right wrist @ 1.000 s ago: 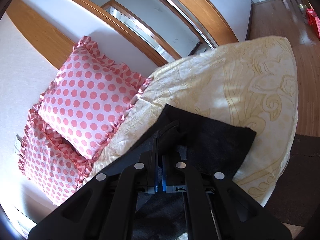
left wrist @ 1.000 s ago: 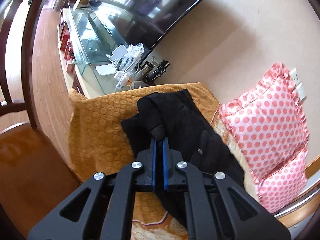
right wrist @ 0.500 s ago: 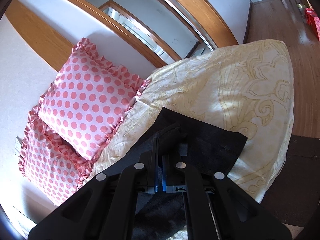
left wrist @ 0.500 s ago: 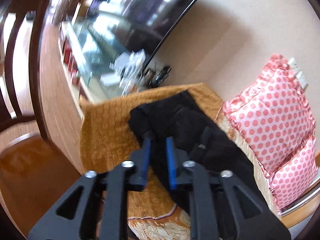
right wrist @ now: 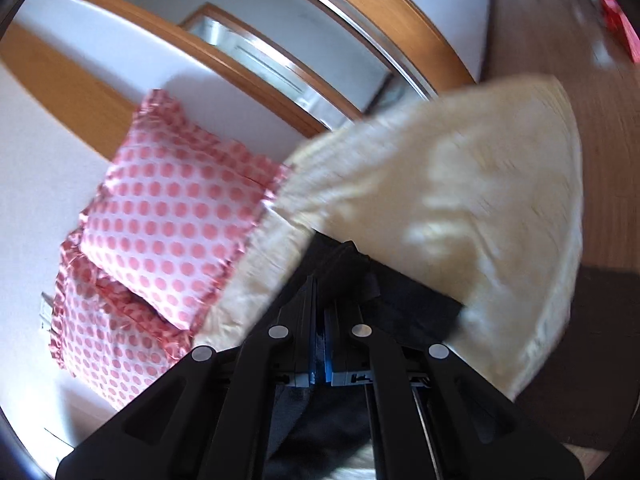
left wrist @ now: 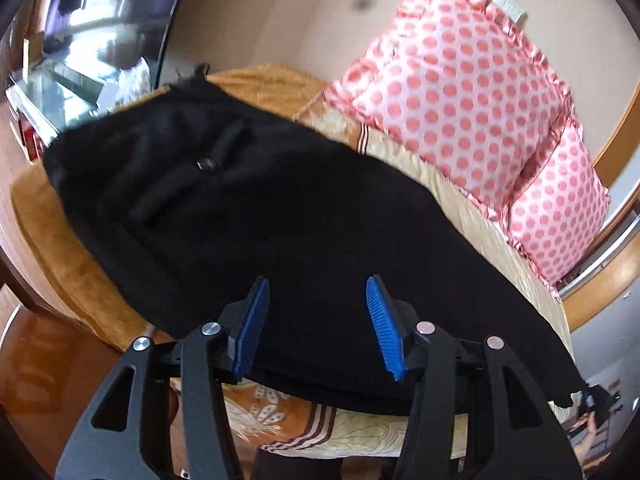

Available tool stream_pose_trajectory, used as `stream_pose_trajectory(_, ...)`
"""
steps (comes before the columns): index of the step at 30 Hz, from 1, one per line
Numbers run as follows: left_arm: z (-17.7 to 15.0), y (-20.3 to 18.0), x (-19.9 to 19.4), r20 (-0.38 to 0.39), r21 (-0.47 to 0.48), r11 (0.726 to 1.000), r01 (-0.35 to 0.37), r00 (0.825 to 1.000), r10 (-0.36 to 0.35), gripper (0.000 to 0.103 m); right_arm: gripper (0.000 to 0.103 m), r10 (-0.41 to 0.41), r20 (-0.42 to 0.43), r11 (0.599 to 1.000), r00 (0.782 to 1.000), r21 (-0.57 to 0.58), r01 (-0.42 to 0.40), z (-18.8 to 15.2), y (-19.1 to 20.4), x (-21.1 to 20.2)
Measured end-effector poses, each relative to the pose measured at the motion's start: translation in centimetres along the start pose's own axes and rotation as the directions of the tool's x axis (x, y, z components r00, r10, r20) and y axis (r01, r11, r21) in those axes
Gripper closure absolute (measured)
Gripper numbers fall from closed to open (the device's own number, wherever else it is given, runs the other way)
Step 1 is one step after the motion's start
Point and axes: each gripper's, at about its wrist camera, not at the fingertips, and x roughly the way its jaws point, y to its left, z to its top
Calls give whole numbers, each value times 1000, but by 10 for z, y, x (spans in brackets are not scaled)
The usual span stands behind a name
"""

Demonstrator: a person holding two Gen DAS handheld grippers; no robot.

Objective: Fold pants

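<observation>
My left gripper (left wrist: 316,322) has just been opening; a second ago its blue pads were pinched on a bunched fold of the black pants (left wrist: 248,216), now they stand apart with nothing pressed between them, the cloth lying flat beyond and below; so that fold is laid down and let go, I reckon. The view has swung too: the glass cabinet that filled the earlier picture is off at the left edge, and the pants stretch long across the bed, over the orange cover (left wrist: 80,264) and the pale bedspread (left wrist: 476,216), near the spotted pillows (left wrist: 472,92). My right gripper (right wrist: 322,312) stays clenched on the dark fabric's far end, pads together on a tuck of it, bedspread beyond. That means one end is free, one still held; my guess is a fresh grab comes next. Containers: none in view that matter here; nothing to report inside any.
</observation>
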Motion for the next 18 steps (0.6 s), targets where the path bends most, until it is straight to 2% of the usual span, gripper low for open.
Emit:
stream_pose_trajectory(6,-4,-3,2,1,26,1000,-3,1000,3,48,100,-49,-40,999,998,-26,48,-8,-12,5)
stream_pose_trajectory(9,-6,-6,4,6,39,999,-8,1000,8,44,99,-91,-59,992,994,-95,85,-9,-6,4)
stream_pose_trajectory(10,-7,-7,5,7,46,999,-11,1000,10,42,90,-105,-61,989,993,-111,98,-9,-5,3)
stream_pose_trajectory(11,-8,-8,6,8,54,998,-12,1000,12,41,85,-124,-61,985,990,-127,116,-10,-4,1)
stream_pose_trajectory(12,-9,-10,6,10,66,998,-16,1000,16,40,78,-141,-53,981,989,-139,133,-9,-4,-5)
stream_pose_trajectory(13,-9,-11,6,10,73,997,-20,1000,19,39,77,-147,-38,980,988,-142,140,-8,-4,-11)
stream_pose_trajectory(15,-10,-13,6,12,85,996,-23,1000,22,36,70,-209,28,966,977,-150,211,-4,-3,-23)
stream_pose_trajectory(17,-11,-15,8,15,100,995,-27,1000,26,33,70,-239,124,943,963,-207,261,0,8,-36)
stream_pose_trajectory(18,-11,-17,8,16,103,994,-30,999,29,32,70,-213,119,940,970,-245,237,-1,16,-39)
